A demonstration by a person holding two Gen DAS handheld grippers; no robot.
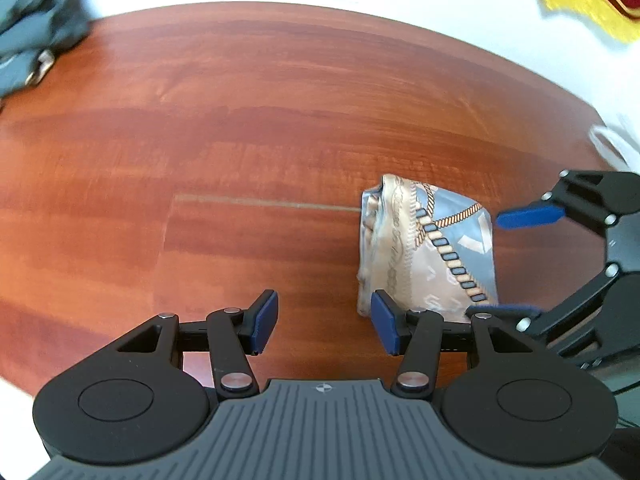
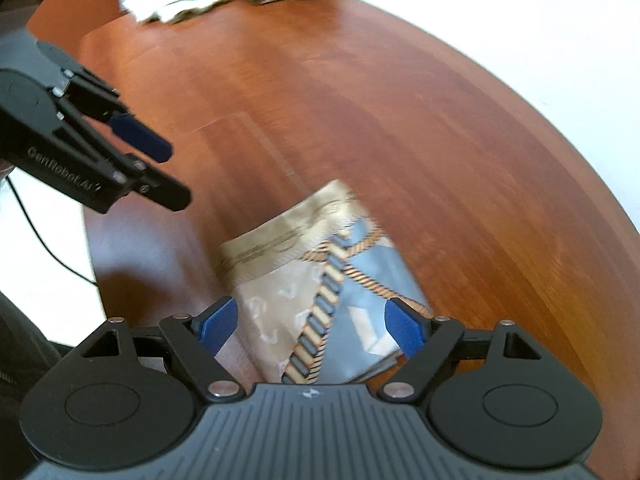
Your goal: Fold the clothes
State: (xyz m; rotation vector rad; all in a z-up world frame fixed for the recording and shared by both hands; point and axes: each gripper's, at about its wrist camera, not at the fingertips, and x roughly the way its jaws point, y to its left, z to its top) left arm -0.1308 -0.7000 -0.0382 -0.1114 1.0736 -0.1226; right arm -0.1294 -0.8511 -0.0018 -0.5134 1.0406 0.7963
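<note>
The folded patterned scarf (image 2: 320, 292) lies on the desk (image 1: 240, 120) between the right gripper's (image 2: 312, 328) parted jaws, untouched. The left gripper (image 1: 324, 324), jaws apart and empty, hangs just beside it over bare wood.

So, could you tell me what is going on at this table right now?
A person is folding clothes with two handheld grippers. A patterned scarf, blue and beige with a chain print, lies folded into a small packet on the wooden table. Both grippers are open and hold nothing: the right gripper is poised over the scarf, the left gripper beside it. A grey garment waits at the far edge.
</note>
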